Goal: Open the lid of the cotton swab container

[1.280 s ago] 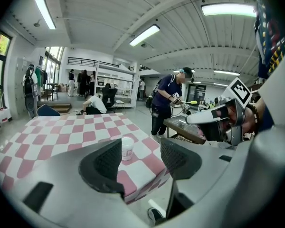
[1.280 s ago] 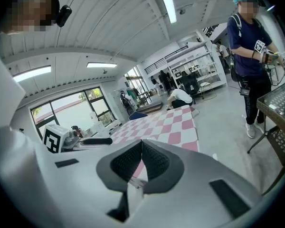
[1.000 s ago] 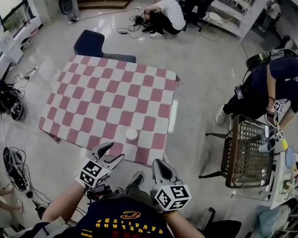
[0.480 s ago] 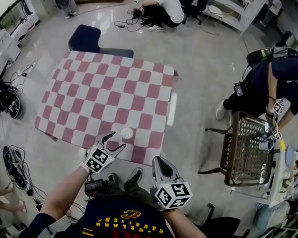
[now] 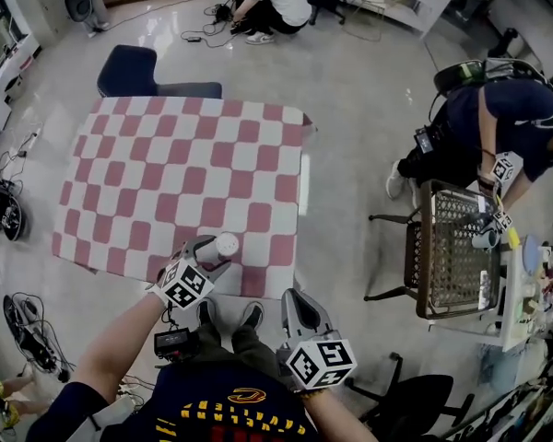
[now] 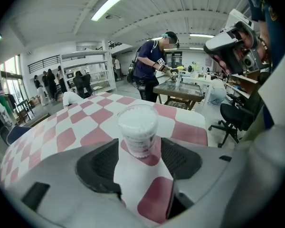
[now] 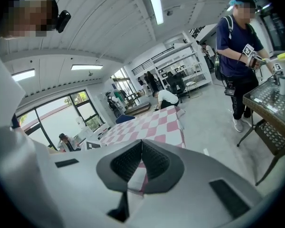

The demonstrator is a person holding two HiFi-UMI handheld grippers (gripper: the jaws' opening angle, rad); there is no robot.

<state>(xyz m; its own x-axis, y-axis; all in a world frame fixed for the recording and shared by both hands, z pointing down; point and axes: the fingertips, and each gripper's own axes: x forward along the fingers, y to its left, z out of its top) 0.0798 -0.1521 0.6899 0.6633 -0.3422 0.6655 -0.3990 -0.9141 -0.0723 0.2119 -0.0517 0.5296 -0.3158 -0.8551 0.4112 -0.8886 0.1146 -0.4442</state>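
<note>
A white cotton swab container [image 5: 227, 243] is seen upright on the worktop [image 5: 166, 173], which is covered with a red-and-white checked cloth. It stands close to the near edge, toward the near right corner. Its lid [image 6: 138, 112] is seated on top.

The left gripper [image 6: 140, 151] is held low over the near edge and aimed at the container. Its fingers [image 6: 102, 163] are spread, with the base of the container framed between their tips. A gap of cloth is visible on either side, so the pads are not pressed against it.

The right gripper [image 7: 141, 146] is held off the worktop, just outside the near right corner. Its fingers [image 7: 128, 163] are pressed together, and nothing is pinched between them.

A dark blue chair [image 5: 129, 67] is set at the far edge. Well apart to the right, a person [image 5: 507, 127] is bent over a wire-mesh table [image 5: 452, 256].
</note>
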